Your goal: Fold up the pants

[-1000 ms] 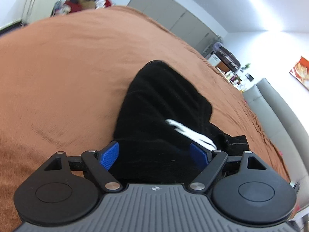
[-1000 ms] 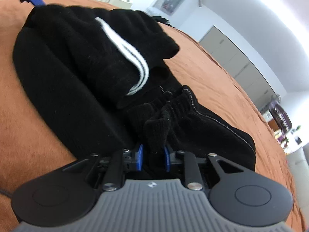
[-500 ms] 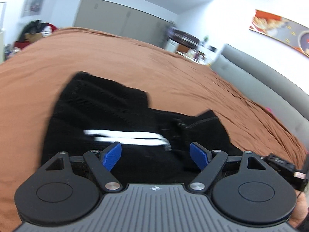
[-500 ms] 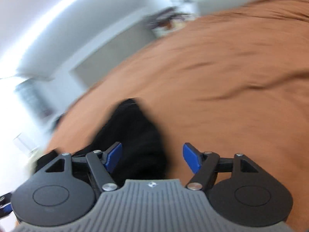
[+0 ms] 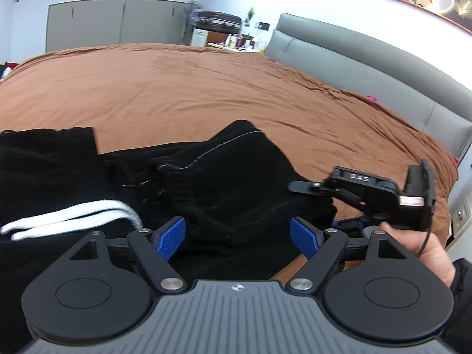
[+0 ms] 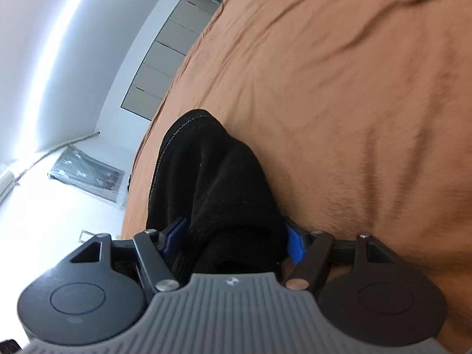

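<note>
Black pants [image 5: 221, 177] with white side stripes [image 5: 73, 218] lie bunched on the brown bedspread [image 5: 206, 88]. My left gripper [image 5: 237, 233] hovers just above the pants near their right end, jaws wide open, with nothing gripped. A hand [image 5: 419, 244] holds my right gripper [image 5: 312, 205] at the pants' right edge. In the right wrist view the camera is rolled onto its side, and a thick fold of the pants [image 6: 212, 177] bulges up between the spread blue pads of the right gripper [image 6: 234, 240]. The jaws stand apart around the fold, not clamped on it.
The bedspread [image 6: 354, 88] stretches far beyond the pants. A grey padded headboard [image 5: 354, 59] runs along the right side. Grey wardrobe doors [image 5: 118, 20] and a shelf with a suitcase [image 5: 218, 19] stand past the far edge of the bed.
The right gripper let go of the small fold it pinched, opened, rolled onto its side and now straddles a thicker fold. The left gripper swung right along the pants, still open.
</note>
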Tool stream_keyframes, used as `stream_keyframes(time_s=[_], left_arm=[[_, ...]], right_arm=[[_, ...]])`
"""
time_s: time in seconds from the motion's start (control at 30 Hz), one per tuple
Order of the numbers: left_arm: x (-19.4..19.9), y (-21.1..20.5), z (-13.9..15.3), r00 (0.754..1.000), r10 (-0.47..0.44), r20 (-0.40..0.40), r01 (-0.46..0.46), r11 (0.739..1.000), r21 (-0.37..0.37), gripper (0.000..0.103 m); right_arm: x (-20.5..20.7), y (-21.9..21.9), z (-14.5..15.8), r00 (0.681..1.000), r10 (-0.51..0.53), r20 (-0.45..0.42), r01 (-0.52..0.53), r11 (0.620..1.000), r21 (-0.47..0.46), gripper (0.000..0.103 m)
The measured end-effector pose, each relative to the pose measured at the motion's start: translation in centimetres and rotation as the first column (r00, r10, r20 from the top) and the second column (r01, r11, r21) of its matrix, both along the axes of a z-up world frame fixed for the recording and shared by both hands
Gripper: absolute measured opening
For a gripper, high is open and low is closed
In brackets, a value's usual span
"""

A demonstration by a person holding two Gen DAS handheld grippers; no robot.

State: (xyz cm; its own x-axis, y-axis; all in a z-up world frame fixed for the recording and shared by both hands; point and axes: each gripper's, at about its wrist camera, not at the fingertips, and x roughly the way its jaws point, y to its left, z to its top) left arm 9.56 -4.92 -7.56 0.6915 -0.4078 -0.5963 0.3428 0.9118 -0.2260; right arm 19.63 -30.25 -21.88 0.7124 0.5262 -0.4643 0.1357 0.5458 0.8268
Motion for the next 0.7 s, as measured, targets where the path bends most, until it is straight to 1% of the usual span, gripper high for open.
stream_keyframes(time_s=[0.13, 0.2, 0.27, 0.33, 0.37, 0.43, 0.5, 0.6, 0.63, 0.67, 0.7], left_arm=[[1.4, -1.0, -0.5, 1.000, 0.011, -0.024, -0.012, 0.998, -0.056, 0.094], [2.1, -1.8, -0.7, 1.000, 0.013, -0.020, -0.014, 0.997, -0.075, 0.094], [2.6, -2.2, -1.0, 0.999, 0.043, -0.025, -0.045, 0.997, -0.066, 0.094], [3.4, -2.3, -1.8, 0.995, 0.070, -0.065, -0.073, 0.996, -0.054, 0.094], [3.9, -2.4, -2.4, 0.992, 0.071, -0.102, -0.077, 0.996, -0.055, 0.094], [4.9, -2.5, -4.1, 0.976, 0.059, -0.209, -0.071, 0.996, -0.051, 0.095], [5.2, -2.4, -4.6, 0.979, 0.049, -0.199, -0.065, 0.995, -0.073, 0.095], [5.6, -2.3, -4.7, 0.974, 0.064, -0.219, -0.087, 0.992, -0.094, 0.095], [5.6, -2.3, -4.6, 0.973, 0.067, -0.223, -0.091, 0.991, -0.099, 0.095], [5.5, -2.3, -4.4, 0.972, 0.070, -0.224, -0.094, 0.990, -0.101, 0.094], [5.3, -2.2, -3.9, 0.973, 0.073, -0.221, -0.099, 0.989, -0.110, 0.092]], right_arm=[[1.1, -0.3, -0.9, 1.000, -0.021, -0.004, 0.021, 0.997, 0.080, 0.067], [1.1, -0.3, -0.9, 1.000, -0.019, 0.001, 0.019, 0.997, 0.079, 0.067], [0.6, -0.5, -0.8, 1.000, -0.015, 0.012, 0.014, 0.997, 0.070, 0.067], [0.5, -0.4, -0.9, 1.000, -0.011, 0.027, 0.010, 0.998, 0.064, 0.066], [0.8, -0.2, -1.2, 0.999, -0.012, 0.032, 0.010, 0.998, 0.065, 0.065], [0.5, -0.4, -1.5, 0.999, -0.020, 0.041, 0.017, 0.997, 0.074, 0.063], [-0.4, -0.9, -1.7, 0.998, -0.030, 0.051, 0.026, 0.996, 0.087, 0.062], [-1.0, -1.0, -1.2, 0.998, -0.027, 0.058, 0.023, 0.997, 0.075, 0.060], [-1.1, -1.0, -1.2, 0.998, -0.026, 0.057, 0.022, 0.997, 0.076, 0.059], [-1.1, -1.2, -1.1, 0.998, -0.025, 0.053, 0.020, 0.997, 0.079, 0.053], [-1.1, -1.4, -1.2, 0.999, -0.028, 0.046, 0.023, 0.996, 0.090, 0.046]])
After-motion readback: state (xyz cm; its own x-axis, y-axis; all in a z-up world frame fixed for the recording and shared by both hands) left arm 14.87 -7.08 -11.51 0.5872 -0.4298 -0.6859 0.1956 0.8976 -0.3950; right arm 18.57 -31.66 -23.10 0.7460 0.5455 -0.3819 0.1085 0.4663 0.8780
